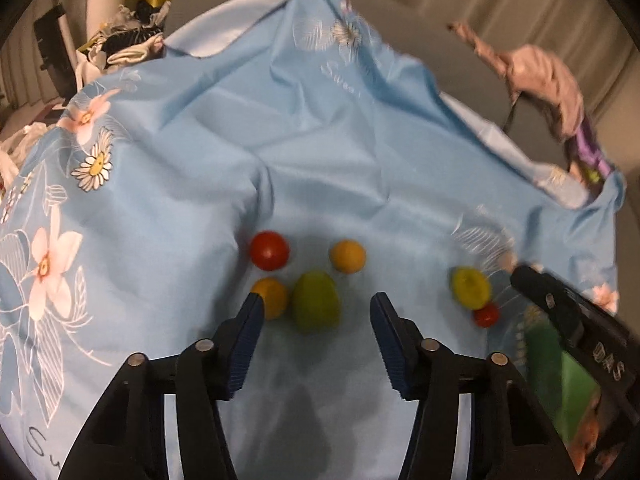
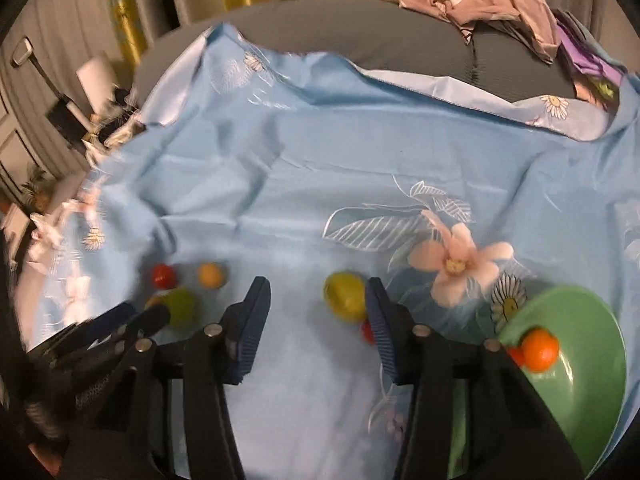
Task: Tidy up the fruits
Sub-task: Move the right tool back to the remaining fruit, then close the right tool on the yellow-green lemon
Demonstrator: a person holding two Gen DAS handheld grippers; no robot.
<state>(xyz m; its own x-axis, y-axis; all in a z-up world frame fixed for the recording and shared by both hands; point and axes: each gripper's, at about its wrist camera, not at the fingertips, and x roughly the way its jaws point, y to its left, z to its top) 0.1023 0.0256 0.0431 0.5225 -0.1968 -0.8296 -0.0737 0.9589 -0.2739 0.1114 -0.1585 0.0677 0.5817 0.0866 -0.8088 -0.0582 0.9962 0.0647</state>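
Observation:
Fruits lie on a blue flowered cloth (image 1: 240, 128). In the left wrist view a green fruit (image 1: 316, 300) sits just ahead of my open left gripper (image 1: 316, 308), with an orange fruit (image 1: 273, 297) by the left finger, a red tomato (image 1: 269, 250) and another orange fruit (image 1: 347, 256) beyond. A yellow fruit (image 1: 471, 286) and a small red fruit (image 1: 486, 315) lie to the right. My right gripper (image 2: 318, 296) is open and empty, with the yellow fruit (image 2: 345, 297) against its right finger. A green bowl (image 2: 592, 380) at right holds an orange fruit (image 2: 540, 349).
The cloth (image 2: 320, 184) covers a grey cushion (image 2: 360, 32). Pink clothes (image 2: 492, 4) are piled at the far right. Clutter (image 1: 124, 40) sits at the far left. The left gripper (image 2: 108, 336) shows at the lower left of the right wrist view.

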